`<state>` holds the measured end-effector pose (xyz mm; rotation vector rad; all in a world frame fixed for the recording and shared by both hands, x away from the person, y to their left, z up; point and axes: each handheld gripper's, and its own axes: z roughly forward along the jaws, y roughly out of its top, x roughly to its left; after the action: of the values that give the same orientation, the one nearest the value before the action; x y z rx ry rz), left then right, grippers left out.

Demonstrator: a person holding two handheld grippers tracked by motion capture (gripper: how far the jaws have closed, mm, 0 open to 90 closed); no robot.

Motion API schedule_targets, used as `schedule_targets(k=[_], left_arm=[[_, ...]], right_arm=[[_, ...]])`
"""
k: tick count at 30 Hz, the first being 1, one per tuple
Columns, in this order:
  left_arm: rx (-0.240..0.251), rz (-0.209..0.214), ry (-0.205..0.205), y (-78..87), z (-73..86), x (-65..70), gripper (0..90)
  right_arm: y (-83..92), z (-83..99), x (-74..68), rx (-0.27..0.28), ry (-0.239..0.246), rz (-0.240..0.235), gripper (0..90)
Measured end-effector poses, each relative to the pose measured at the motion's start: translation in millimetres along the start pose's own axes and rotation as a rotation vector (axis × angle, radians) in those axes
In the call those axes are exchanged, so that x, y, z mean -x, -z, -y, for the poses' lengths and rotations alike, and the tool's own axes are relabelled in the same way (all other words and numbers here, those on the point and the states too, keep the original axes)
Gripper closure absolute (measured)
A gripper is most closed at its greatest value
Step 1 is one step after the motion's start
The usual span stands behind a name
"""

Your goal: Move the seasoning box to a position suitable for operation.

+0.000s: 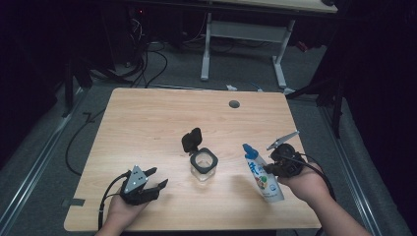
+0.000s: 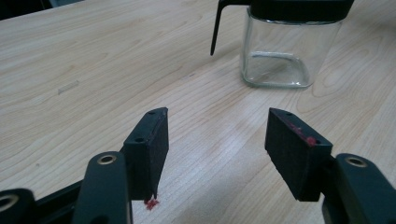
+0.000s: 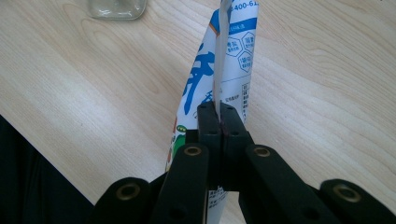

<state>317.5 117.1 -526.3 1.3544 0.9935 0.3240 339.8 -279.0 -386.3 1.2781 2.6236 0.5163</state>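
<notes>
Right gripper view: the right hand-held gripper clamps a white-and-blue printed pouch by its thin edge (could slip); the left hand-held gripper gapes, leaving the square glass jar unsteadied.

- A white flat plastic pouch printed with blue characters and a blue spout cap at its top lies near the right front of the light wooden table, spout end pointing away and slightly left. In the right gripper view its thin side seam is pinched edge-on between two closed black pads, and small hexagon marks and blue lettering show on its face.
- A clear square glass jar with a black rim stands upright near the table's middle, just left of the pouch. Its black hinged lid is flipped open, standing up behind it. The jar looks empty.
</notes>
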Motion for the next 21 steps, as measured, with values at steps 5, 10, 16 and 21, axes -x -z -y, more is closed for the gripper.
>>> schedule_targets(k=[5, 10, 16, 21], left_arm=[[0.001, 0.002, -0.001, 0.2, -0.2, 0.2, 40.1], [0.006, 0.014, 0.016, 0.3, 0.4, 3.9, 40.0], [0.009, 0.066, 0.021, 1.4, 3.6, 17.9, 37.5], [0.005, 0.140, 0.030, -1.9, 8.7, 40.7, 33.6]], right_arm=[[0.2, -3.5, -0.6, -0.017, 0.002, -0.011, 90.0], [-0.4, -7.2, -1.5, -0.032, 0.012, -0.023, 90.0], [-0.3, -10.6, -2.8, -0.039, 0.012, -0.034, 90.0], [1.7, -13.7, -4.2, -0.023, 0.017, -0.038, 90.0]])
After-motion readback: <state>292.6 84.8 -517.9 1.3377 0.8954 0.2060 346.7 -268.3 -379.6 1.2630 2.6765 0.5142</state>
